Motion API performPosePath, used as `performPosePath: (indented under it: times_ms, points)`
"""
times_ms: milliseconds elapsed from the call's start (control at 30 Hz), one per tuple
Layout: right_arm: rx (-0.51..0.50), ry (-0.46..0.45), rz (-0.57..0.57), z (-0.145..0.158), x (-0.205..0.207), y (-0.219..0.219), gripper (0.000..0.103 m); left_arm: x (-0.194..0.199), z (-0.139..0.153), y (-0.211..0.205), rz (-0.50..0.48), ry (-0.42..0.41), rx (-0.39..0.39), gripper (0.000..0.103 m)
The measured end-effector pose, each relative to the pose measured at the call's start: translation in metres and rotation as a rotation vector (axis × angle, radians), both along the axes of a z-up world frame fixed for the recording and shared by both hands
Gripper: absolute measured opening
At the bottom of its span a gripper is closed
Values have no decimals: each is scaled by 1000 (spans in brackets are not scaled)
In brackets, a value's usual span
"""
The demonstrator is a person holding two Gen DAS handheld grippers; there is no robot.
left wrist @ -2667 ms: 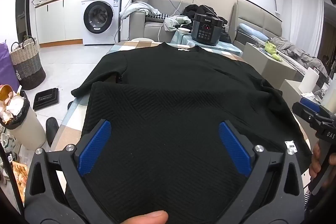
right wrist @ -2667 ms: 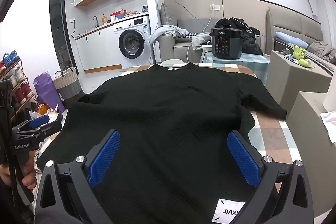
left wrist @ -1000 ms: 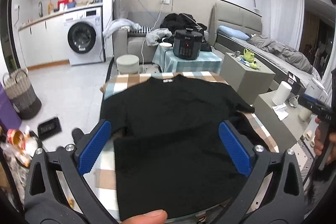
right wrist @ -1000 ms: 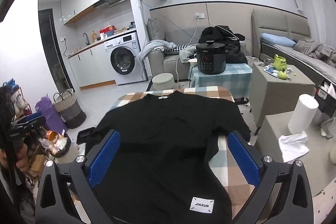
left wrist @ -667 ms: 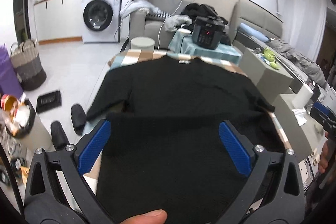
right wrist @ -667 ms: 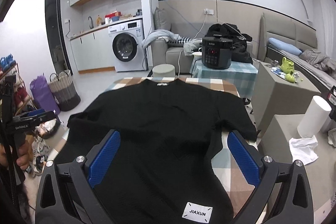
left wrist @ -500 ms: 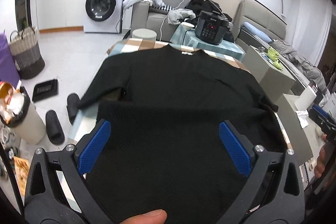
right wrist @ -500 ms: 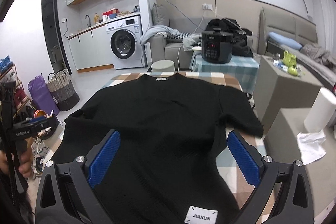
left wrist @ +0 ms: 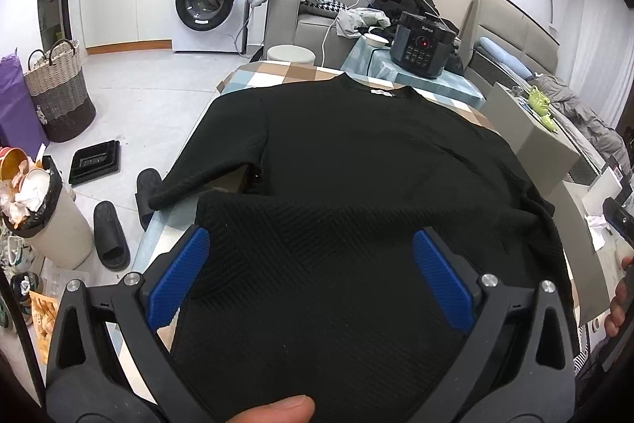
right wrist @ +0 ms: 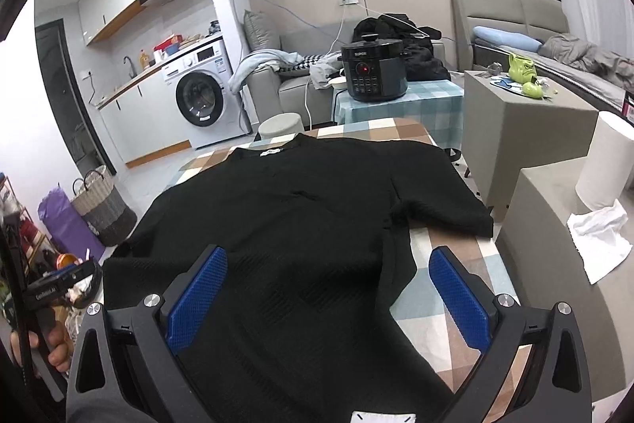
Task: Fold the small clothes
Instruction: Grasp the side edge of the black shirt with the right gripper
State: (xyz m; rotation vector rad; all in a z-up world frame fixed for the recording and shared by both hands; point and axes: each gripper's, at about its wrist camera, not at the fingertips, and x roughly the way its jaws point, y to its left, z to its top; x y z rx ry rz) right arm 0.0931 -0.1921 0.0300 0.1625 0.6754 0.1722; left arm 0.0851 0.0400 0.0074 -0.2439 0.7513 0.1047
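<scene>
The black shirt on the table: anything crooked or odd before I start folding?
The black shirt lies fairly flat on the checked table, collar at the far end. One sleeve hangs over the table's edge above the slippers. A small wrinkle sits mid-chest. Both grippers are open above the hem. Nothing looks damaged.

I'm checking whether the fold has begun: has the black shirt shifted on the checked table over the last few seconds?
No. The black shirt lies spread as before, its collar by the checked table's far edge and one sleeve over the side; only the cameras moved.
</scene>
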Motion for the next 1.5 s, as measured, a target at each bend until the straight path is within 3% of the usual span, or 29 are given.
performPosePath:
  times_ms: [300, 600, 667, 733, 1033, 1233, 1300, 1400, 1500]
  points:
    - [69, 44, -15, -12, 13, -6, 103, 14, -3, 9, 7, 11, 3, 102]
    - [136, 92, -106, -25, 26, -24, 103, 24, -17, 21, 23, 23, -15, 102]
    - [149, 109, -132, -28, 30, -32, 100, 28, -23, 24, 32, 33, -23, 102]
    - [140, 123, -158, -30, 35, -36, 90, 32, -26, 25, 36, 42, -30, 102]
    - [283, 170, -182, -46, 62, -58, 89, 41, -33, 26, 37, 40, 1, 102]
    - [294, 169, -172, -52, 72, -58, 89, 50, -35, 25, 37, 38, 21, 102]
    - [291, 176, -178, -55, 75, -59, 89, 52, -36, 27, 32, 34, 22, 99]
    - [289, 189, -207, -59, 81, -63, 89, 59, -39, 28, 18, 43, 18, 83]
    - [292, 196, -249, -61, 87, -70, 89, 65, -41, 28, 7, 49, 23, 80]
